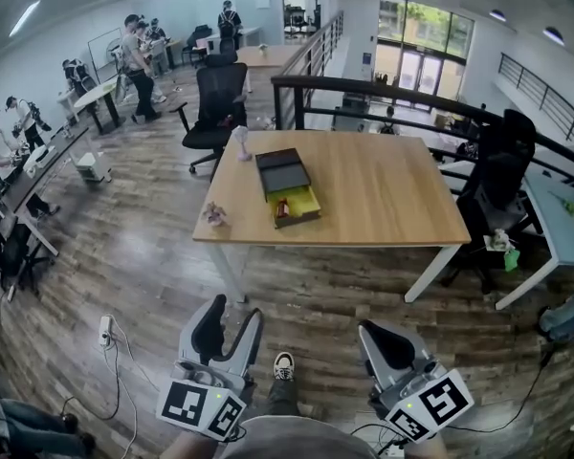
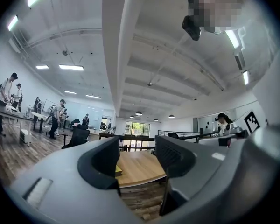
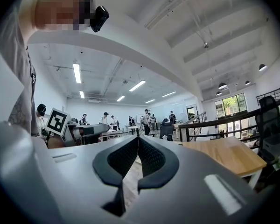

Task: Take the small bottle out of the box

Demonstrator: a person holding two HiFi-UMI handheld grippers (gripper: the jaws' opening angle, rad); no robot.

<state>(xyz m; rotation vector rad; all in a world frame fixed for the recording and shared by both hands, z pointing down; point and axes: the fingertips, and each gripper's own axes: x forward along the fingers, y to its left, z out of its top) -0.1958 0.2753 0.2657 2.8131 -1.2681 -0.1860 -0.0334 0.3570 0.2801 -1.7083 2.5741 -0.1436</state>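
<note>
Head view: both claws sit low in the frame, well short of the table (image 1: 383, 199), over the wood floor (image 1: 143, 266). The left claw (image 1: 231, 318) at the lower left has its 2 jaws spread wide, and its own view (image 2: 136, 155) shows only the table top and floor in the gap, so it's got nothing. The right claw (image 1: 383, 338) at the lower right has its jaws closed tip to tip (image 3: 138, 146), also with nothing in them.

The box (image 1: 301, 197) lies open in the middle of the frame, on the table's left half, dark lid towards the top and yellow tray below it. The small bottle (image 1: 281, 208) looks like the reddish thing in the tray's left end, too tiny to make out more. A black chair (image 1: 218, 94) stands beyond the table's upper left corner.
</note>
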